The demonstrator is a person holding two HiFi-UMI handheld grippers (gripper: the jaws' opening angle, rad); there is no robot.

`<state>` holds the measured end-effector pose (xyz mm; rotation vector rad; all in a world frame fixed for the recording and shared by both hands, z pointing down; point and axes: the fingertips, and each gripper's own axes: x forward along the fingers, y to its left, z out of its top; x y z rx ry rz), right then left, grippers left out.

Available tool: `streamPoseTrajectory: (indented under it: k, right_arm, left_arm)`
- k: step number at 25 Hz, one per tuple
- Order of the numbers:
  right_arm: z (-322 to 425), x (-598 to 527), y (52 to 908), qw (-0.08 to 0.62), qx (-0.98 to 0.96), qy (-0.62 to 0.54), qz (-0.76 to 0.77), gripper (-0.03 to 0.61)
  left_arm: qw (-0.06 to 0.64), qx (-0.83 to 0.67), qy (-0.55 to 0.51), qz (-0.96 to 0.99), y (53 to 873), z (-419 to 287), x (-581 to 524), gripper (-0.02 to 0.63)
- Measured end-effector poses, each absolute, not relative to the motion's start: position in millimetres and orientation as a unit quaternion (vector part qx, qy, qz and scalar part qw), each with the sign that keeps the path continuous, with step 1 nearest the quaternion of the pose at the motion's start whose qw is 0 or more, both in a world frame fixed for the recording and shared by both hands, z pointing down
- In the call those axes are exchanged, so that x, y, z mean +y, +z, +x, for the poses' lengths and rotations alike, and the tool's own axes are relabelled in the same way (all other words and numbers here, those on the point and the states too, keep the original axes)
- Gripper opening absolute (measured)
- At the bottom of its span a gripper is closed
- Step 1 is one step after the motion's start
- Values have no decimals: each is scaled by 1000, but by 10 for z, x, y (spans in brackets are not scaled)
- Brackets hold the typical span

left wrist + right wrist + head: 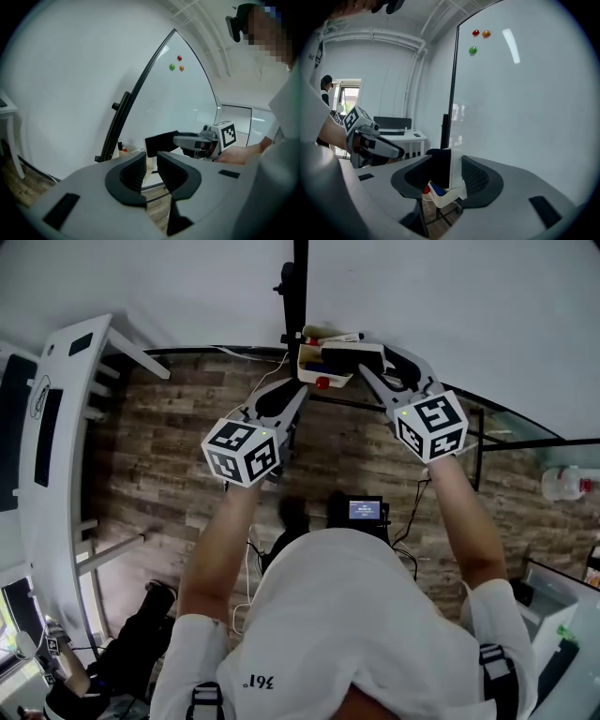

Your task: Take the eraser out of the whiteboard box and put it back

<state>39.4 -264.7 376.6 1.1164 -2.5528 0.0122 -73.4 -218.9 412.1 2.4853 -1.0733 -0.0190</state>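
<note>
Though near whiteboard [525, 103], eraser [438, 168] above box [446, 198]

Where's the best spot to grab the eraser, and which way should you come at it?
Pinch its two broad flat sides, the black felt and the white back, on the part above the whiteboard box, coming from the front, where nothing blocks it. Flat sides give the jaws an even hold. The right gripper is shut on the eraser that way.

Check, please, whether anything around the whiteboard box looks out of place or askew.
Only the eraser: it is not in the whiteboard box but clamped on edge in the right gripper, directly over the box. That fits the task. Nothing looks spilled, tilted or damaged.
</note>
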Motion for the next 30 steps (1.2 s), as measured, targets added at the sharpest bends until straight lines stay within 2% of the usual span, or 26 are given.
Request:
streamPoseTrajectory:
  k: [6,16,30]
  right_arm:
    - [231,-2718,3929,202,-904,-1,377,207]
    - [36,-2885,4294,258,-901,-21,348,207]
    - [-122,-2968,4710,315,-888,-25,333,209]
  left_arm:
    - [229,-380,2,896,4248,-654,-2208,60]
    - [263,-376,16,888,4525,-592,-2301,117]
    - [287,-379,26,879,4718,-590,-2239,117]
